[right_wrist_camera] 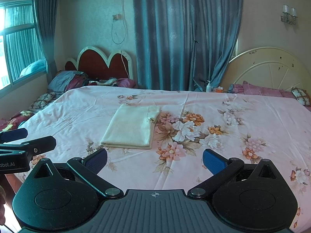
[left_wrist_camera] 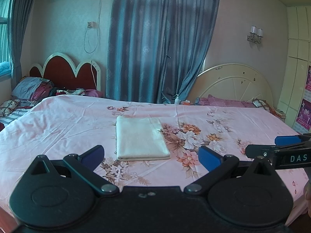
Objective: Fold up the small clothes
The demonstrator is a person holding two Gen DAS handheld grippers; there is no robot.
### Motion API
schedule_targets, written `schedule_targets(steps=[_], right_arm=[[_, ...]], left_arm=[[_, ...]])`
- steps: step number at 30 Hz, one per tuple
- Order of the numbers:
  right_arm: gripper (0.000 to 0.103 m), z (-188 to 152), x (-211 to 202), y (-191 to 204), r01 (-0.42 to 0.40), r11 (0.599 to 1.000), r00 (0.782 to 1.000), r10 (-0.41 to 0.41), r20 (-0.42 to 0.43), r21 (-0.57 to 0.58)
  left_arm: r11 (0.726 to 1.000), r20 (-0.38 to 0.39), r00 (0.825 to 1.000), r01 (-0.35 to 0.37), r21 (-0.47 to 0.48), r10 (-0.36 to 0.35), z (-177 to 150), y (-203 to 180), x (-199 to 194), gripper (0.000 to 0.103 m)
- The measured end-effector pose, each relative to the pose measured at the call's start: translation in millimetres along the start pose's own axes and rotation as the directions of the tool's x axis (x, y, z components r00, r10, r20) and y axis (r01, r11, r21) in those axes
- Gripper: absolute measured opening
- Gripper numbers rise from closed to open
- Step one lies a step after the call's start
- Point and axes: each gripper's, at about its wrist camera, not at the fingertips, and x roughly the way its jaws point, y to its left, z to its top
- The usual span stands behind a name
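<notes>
Your left gripper (left_wrist_camera: 151, 154) sits at the bottom of its frame, blue-padded fingers (left_wrist_camera: 209, 158) spread wide, nothing between them. Your right gripper (right_wrist_camera: 154, 160) is likewise spread and empty, low in its own frame.

Folded cream cloth (left_wrist_camera: 141, 138) lies flat on the pink floral bedsheet (left_wrist_camera: 58, 128), centre of the left-wrist frame, just past the gap between the fingers and clear of both pads. Shape: tidy rectangle, fold edge nearest the camera. In the right-wrist view the same cloth (right_wrist_camera: 132, 127) sits left of centre, its upper right corner showing a small layered flap.

Each gripper shows in the other's view: the right one enters at the right edge of the left-wrist frame, the left one at the left edge of the right-wrist frame. Both hover over the sheet's near part.

Background: blue curtains (left_wrist_camera: 155, 38) upper centre; red headboard (left_wrist_camera: 66, 71) at left, cream one (left_wrist_camera: 235, 83) at right.
</notes>
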Motion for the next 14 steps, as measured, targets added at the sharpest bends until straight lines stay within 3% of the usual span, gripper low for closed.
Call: schedule_targets(steps=[14], right_arm=[[0.103, 2.8, 7.5, -0.2, -0.024, 1.0, 1.0, 0.024, 0.001, -0.02]], left_arm=[[1.0, 0.022, 1.0, -0.008, -0.013, 0.008, 0.9, 3.5, 1.7, 0.103]])
